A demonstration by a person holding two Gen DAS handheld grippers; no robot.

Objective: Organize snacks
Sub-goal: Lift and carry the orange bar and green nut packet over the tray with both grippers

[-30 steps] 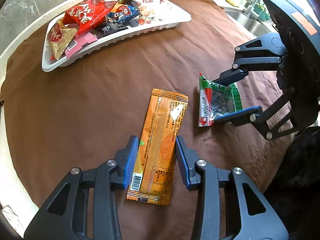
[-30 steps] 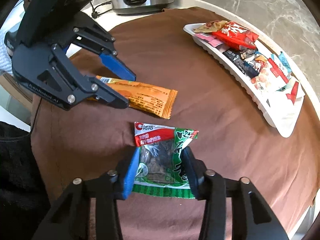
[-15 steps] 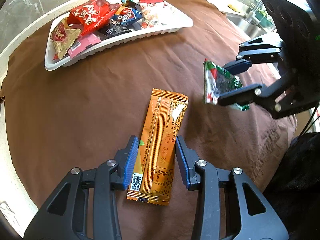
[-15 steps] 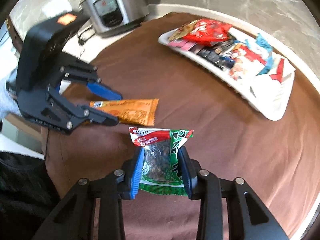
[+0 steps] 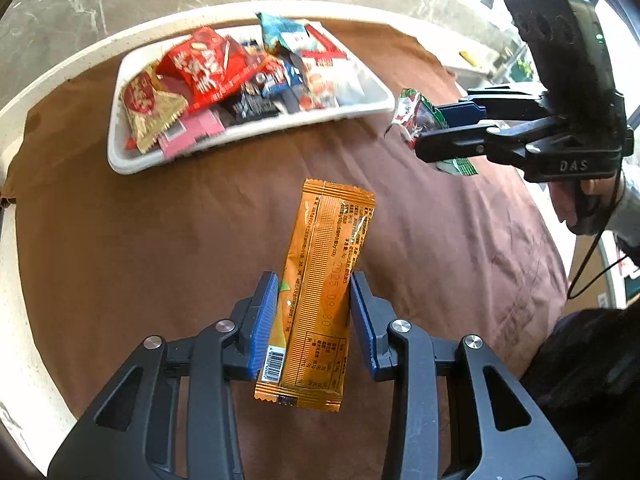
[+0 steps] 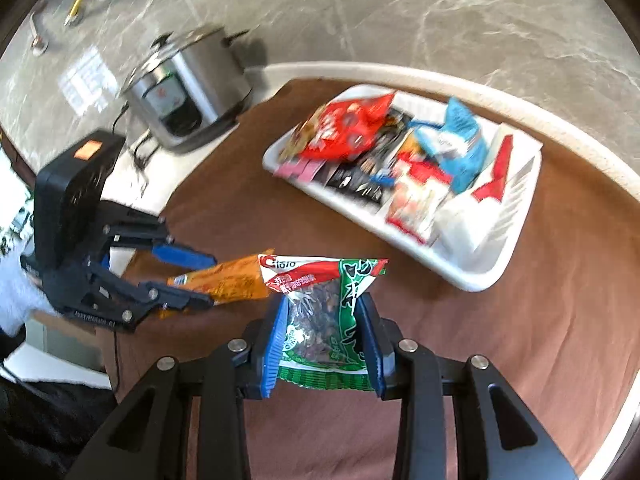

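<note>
My left gripper [image 5: 314, 316] is shut on a long orange snack packet [image 5: 324, 280] and holds it above the brown cloth; it also shows in the right wrist view [image 6: 188, 280] with the orange packet [image 6: 232, 280]. My right gripper [image 6: 324, 340] is shut on a green and red seed packet [image 6: 324, 320] and holds it in the air; in the left wrist view it [image 5: 436, 128] carries the packet [image 5: 416, 116] close to the right end of the white tray [image 5: 248, 132]. The tray [image 6: 472, 272] holds several snack packets.
A brown cloth [image 5: 160, 240] covers the round table. A steel rice cooker [image 6: 188, 88] stands on the counter behind the table's far left. The table's white rim [image 5: 52, 76] runs just behind the tray.
Both grippers have lifted their packets off the cloth. My right gripper has carried the seed packet up and toward the tray's right end. My left gripper has raised the orange packet.
</note>
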